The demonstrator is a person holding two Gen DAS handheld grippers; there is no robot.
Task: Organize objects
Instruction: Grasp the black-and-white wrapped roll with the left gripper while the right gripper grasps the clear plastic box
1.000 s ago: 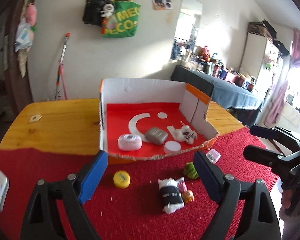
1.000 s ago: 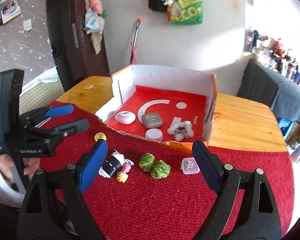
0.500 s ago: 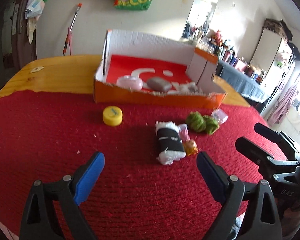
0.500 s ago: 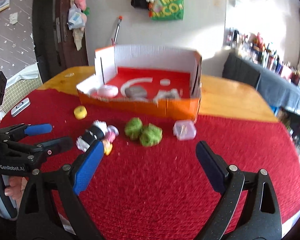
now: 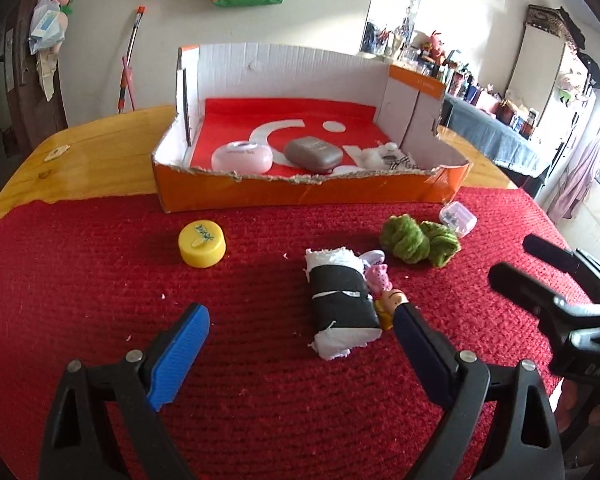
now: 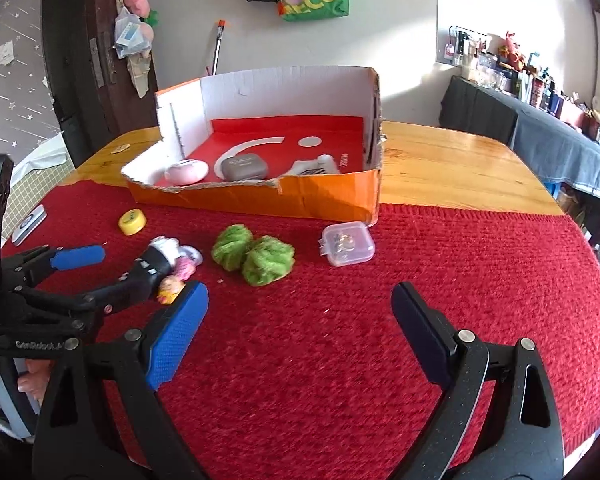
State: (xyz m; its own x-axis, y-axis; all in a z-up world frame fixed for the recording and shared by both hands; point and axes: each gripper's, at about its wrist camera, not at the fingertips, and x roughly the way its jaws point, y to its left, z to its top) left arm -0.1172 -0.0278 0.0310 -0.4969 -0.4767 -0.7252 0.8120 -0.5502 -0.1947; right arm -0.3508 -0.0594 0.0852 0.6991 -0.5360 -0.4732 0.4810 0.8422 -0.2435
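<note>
Over the red mat [image 5: 100,300], I held both grippers [image 5: 300,344] [image 6: 300,312] wide, empty. Closing carelessly, I judged, could snag the charms [image 5: 382,280] beside the roll [image 5: 342,300].

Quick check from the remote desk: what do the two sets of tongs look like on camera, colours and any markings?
Both are black, speckled plastic clamp frames with silver rivets. The left tongs carry a bright blue ribbed pad on one finger and a dark navy pad on the other; the right tongs match. White lettering shows on each black body seen from the other camera. No cables or sleeves are visible.
</note>
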